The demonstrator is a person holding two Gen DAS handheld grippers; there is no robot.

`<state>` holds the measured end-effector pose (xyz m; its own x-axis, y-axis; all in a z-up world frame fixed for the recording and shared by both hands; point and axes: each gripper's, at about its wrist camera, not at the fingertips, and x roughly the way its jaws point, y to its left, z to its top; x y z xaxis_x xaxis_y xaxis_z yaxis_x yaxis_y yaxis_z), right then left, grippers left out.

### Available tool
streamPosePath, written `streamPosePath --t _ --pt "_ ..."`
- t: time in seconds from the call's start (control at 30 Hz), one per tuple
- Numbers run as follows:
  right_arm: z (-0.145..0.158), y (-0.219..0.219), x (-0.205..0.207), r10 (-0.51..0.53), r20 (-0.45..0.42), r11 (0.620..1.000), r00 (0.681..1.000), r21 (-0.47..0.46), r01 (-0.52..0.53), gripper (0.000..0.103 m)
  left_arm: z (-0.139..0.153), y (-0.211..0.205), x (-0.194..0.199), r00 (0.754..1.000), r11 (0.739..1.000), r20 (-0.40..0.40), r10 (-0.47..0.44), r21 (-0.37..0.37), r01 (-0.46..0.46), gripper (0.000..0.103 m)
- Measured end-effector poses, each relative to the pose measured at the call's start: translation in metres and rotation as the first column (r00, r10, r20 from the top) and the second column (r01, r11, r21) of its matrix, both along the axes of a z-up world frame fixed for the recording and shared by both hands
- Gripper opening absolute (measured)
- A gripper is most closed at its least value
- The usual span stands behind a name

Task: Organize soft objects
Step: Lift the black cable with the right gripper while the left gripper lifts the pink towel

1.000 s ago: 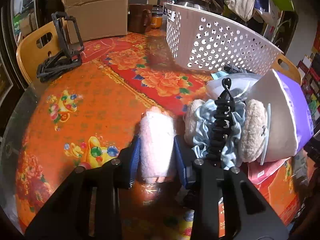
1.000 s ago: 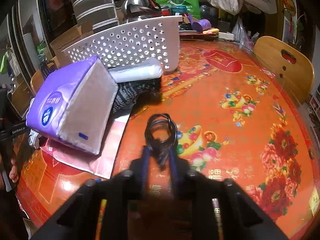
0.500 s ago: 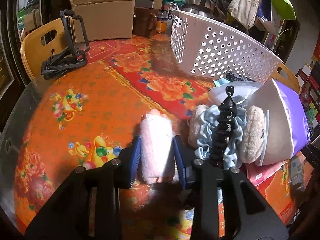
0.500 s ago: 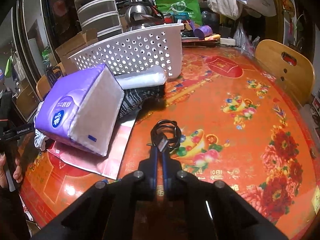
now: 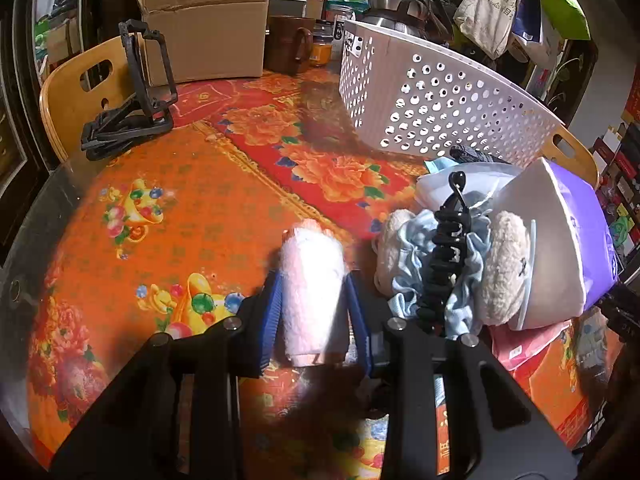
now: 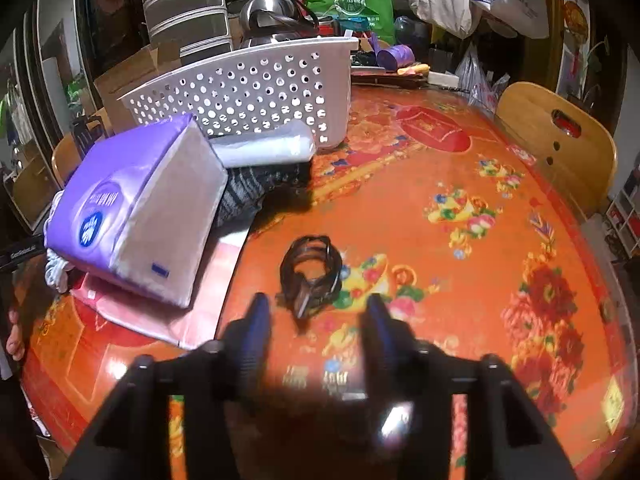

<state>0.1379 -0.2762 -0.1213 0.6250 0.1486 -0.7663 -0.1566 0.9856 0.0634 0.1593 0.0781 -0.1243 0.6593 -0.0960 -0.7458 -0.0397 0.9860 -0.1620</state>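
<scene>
Rolled pink towel (image 5: 312, 292): soft, light, squashes easily, so grip mid-roll. The left hand-held gripper (image 5: 313, 300) is clamped on it, w/ pads on both sides, just above the surface (image 5: 168, 208). Right hand-held gripper (image 6: 316, 312) has just been opening; its jaws stand apart, nothing pinched. Black cable coil (image 6: 312, 268) lies floppy on the surface just ahead, between the tips. Basket (image 6: 256, 92) is well behind.

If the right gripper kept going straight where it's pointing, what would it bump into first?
Probably the black cable coil, lying on the table just ahead of the right gripper, whose jaws have just been opening with nothing pressed between them. Depth is hard to judge.
</scene>
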Motion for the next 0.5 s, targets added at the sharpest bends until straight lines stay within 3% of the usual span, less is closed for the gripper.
streamPosePath --t 0.23,0.33,0.5 --pt "-0.006 0.006 0.029 -0.001 -0.055 1.000 0.998 -0.027 -0.001 0.054 -0.001 0.000 0.001 1.000 1.000 -0.003 0.000 -0.002 0.000 0.030" --pt "-0.006 0.007 0.028 0.010 -0.049 0.999 0.999 -0.030 -0.012 0.035 -0.001 0.000 0.001 1.000 1.000 -0.002 0.000 -0.002 0.000 0.030" --pt "-0.003 0.004 0.023 0.008 -0.042 1.000 0.999 -0.007 -0.009 0.035 0.002 -0.006 -0.002 1.000 1.000 0.019 -0.009 0.010 0.009 0.025"
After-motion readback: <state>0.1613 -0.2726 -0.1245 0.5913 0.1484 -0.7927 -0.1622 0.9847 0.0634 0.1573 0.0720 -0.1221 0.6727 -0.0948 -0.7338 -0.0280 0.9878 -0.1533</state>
